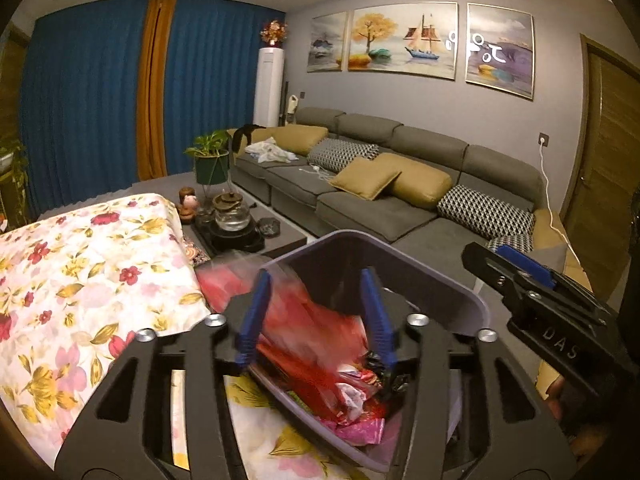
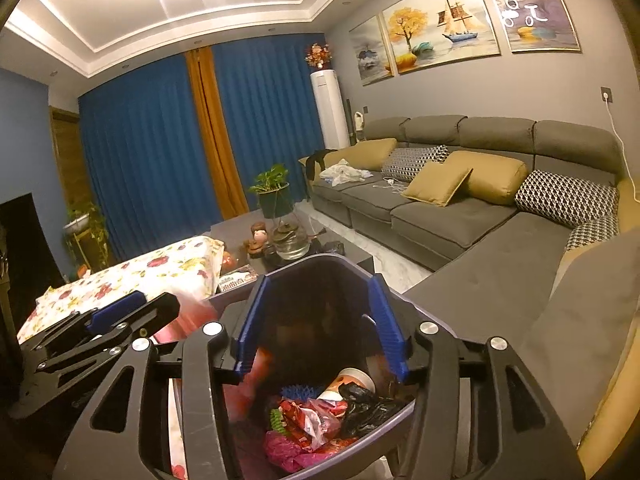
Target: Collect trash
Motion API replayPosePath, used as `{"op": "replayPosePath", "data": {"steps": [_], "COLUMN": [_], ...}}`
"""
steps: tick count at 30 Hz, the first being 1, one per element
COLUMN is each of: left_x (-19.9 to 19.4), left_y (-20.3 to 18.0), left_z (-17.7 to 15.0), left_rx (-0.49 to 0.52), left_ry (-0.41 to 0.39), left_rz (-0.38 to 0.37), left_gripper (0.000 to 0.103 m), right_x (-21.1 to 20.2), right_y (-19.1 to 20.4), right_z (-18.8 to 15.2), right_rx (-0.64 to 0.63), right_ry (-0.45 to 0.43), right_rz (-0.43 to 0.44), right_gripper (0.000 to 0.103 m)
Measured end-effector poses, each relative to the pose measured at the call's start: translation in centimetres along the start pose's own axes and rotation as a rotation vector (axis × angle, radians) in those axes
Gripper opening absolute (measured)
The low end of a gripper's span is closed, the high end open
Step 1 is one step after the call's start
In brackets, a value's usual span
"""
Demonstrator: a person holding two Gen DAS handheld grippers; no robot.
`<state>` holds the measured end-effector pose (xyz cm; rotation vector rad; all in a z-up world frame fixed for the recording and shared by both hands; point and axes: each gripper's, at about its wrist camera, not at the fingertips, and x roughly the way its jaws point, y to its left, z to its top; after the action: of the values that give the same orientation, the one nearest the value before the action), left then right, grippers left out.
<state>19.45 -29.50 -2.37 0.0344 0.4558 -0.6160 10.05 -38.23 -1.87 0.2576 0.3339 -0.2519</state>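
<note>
A grey-purple trash bin (image 1: 452, 280) sits right below both grippers, tilted toward me. It holds wrappers, a black bag and a paper cup (image 2: 356, 380). My left gripper (image 1: 316, 316) is open over the bin's near rim. A blurred red plastic bag (image 1: 304, 320) is between and below its blue fingers (image 1: 252, 320), apart from them. My right gripper (image 2: 320, 324) is open and empty over the bin (image 2: 320, 264). Each gripper shows at the edge of the other's view: the right one (image 1: 532, 280) and the left one (image 2: 116, 312).
A table with a floral cloth (image 1: 80, 272) lies to the left. A dark tea tray with a glass teapot (image 1: 232, 212) and a potted plant (image 1: 212, 160) stand beyond it. A grey L-shaped sofa (image 1: 380, 200) with cushions fills the right.
</note>
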Motion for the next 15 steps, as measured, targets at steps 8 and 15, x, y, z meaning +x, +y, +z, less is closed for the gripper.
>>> {"op": "replayPosePath", "data": {"steps": [8,15], "left_x": [-0.7,-2.1], "left_y": [0.4,1.0], "left_z": [0.1,-0.1], "left_rx": [0.002,-0.005], "left_ry": [-0.011,-0.03], "left_rz": [0.0,0.042], "left_gripper": [0.066,0.078], "right_x": [-0.8,-1.4], "right_y": [-0.1,0.4], "right_z": [0.0,0.1], "right_rx": [0.021,0.009], "right_ry": [-0.007,-0.013], "right_rz": [-0.016,-0.032], "right_gripper": [0.07,0.08]}}
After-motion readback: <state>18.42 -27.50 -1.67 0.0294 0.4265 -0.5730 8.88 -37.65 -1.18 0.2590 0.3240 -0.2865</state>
